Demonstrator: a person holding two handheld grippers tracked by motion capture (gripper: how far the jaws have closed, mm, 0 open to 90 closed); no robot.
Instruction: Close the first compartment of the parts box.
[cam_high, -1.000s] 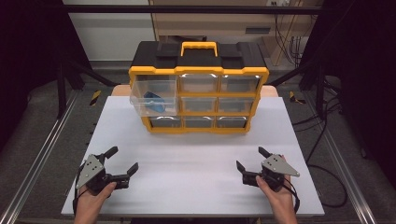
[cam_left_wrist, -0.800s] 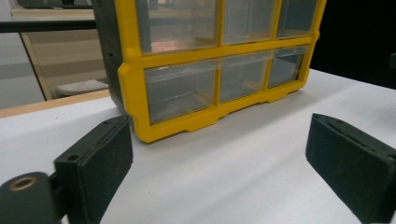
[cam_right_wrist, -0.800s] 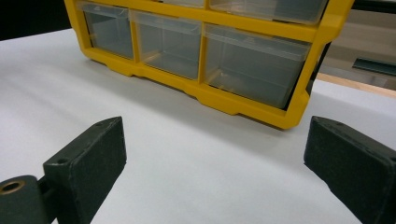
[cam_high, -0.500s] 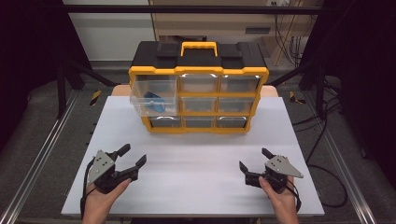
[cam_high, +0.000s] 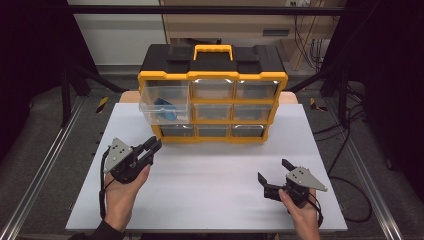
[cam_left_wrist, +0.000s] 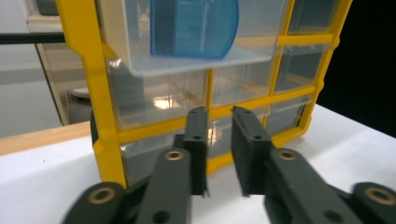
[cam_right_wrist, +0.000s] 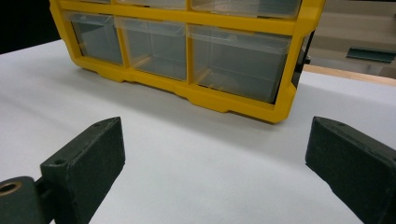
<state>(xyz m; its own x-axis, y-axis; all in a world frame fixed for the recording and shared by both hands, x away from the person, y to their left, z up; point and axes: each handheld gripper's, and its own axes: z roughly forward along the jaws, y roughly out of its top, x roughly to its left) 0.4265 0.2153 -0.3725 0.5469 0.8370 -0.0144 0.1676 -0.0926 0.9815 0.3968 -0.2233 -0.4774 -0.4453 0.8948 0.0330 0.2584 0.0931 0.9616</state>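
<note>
Left claw (cam_high: 152, 146): jaws drawn close with a narrow gap between them, nothing held, touching nothing that can be seen; in the high view it sits left of centre, tips pointing up and right toward the lower left corner of the storage cabinet (cam_high: 212, 95), near it but apart. Left hand (cam_high: 122, 192): grips that claw from the lower left of the frame. Right claw (cam_high: 272, 177): jaws spread wide, empty, hovering over the bare white table (cam_high: 210, 172) at lower right, well apart from the cabinet. Cabinet: yellow frame, black top, yellow handle, clear drawers in three rows, standing at the upper centre of the table. Open drawer (cam_high: 165, 104): top left one, pulled out toward the viewer. Blue piece (cam_high: 164, 108): lying inside that drawer; in the left gripper view it appears at the top centre, above the jaws.
</note>
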